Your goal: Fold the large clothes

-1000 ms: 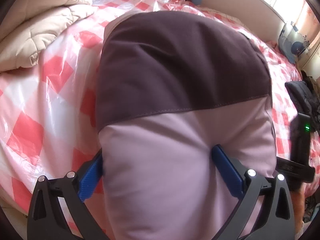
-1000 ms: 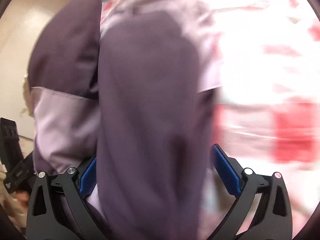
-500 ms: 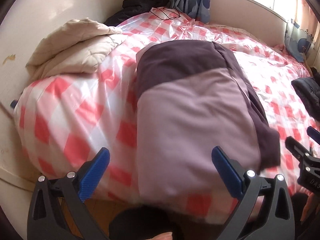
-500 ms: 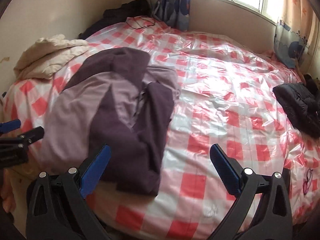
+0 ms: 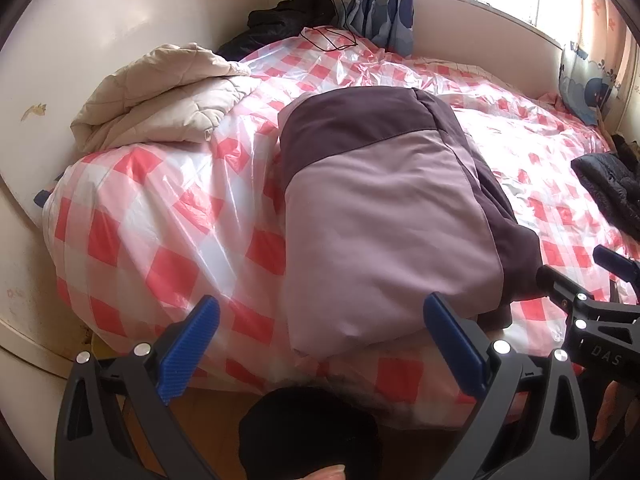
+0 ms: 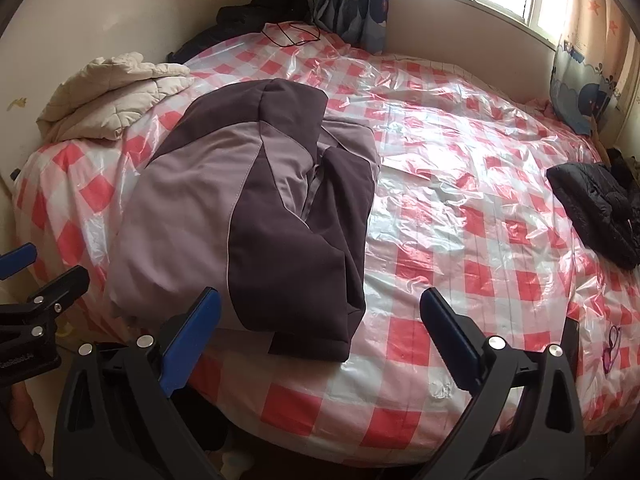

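A lilac and dark purple jacket lies folded in a thick bundle near the front left edge of the bed; it also shows in the right wrist view, with a dark sleeve laid over its right side. My left gripper is open and empty, held off the bed's front edge just short of the jacket. My right gripper is open and empty, back from the bed edge to the jacket's right. The right gripper also shows in the left wrist view.
The bed has a red and white checked plastic cover. A cream quilted coat lies at the back left. A black down jacket lies at the right. A black cable and dark clothes lie at the far end.
Both grippers have pulled back from the jacket, which filled both views a second ago. It now lies folded on the bed, and both grippers stand off the front edge.
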Available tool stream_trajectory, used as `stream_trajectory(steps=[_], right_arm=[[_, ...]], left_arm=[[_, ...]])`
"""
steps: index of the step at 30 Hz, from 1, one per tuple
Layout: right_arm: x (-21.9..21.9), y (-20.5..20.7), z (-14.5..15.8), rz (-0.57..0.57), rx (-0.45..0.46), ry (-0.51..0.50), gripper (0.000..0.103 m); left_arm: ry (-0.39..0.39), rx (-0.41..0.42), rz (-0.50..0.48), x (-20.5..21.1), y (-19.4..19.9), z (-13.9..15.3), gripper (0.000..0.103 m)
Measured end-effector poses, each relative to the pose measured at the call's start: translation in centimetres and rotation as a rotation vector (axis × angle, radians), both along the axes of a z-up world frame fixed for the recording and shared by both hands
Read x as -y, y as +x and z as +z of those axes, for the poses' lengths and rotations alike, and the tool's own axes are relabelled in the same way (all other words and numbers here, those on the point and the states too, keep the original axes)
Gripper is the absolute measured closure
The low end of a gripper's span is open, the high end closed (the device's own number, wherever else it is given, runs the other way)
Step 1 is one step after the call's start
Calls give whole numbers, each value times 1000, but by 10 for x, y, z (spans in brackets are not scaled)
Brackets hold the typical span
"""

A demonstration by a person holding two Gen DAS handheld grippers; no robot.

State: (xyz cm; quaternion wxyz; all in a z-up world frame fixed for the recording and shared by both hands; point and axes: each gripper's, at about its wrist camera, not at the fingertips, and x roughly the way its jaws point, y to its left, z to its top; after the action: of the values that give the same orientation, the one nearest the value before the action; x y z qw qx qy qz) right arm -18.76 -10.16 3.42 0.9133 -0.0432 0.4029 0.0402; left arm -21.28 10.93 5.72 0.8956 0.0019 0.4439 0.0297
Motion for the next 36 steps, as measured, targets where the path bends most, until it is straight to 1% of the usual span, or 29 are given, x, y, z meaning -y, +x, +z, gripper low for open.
stream_trajectory(steps=[5, 9, 18, 22, 25, 31, 36], right_arm=[[-3, -1, -2, 5, -14, 11, 7], [-9, -2, -2, 7, -14, -2, 7], [-12, 0, -6, 6, -36, -4, 7], [-13, 0, -7, 8, -42, -3, 7], [-13, 0, -8, 6, -46, -4, 7], [-11, -1, -9, 2, -52, 5, 7], [-9, -2, -11, -1, -57, 6, 7]], left_arm=[[-17, 3, -8, -2, -1, 0, 5], [-35, 0, -20, -3, -1, -1, 5], [-46, 3, -19, -7, 1, -4, 5], [-48, -2, -19, -7, 3, -5, 5], [-69, -7, -31, -7, 3, -6, 5], [-76, -15, -45, -3, 3, -7, 5], [-75, -31, -36, -2, 4, -8, 5]])
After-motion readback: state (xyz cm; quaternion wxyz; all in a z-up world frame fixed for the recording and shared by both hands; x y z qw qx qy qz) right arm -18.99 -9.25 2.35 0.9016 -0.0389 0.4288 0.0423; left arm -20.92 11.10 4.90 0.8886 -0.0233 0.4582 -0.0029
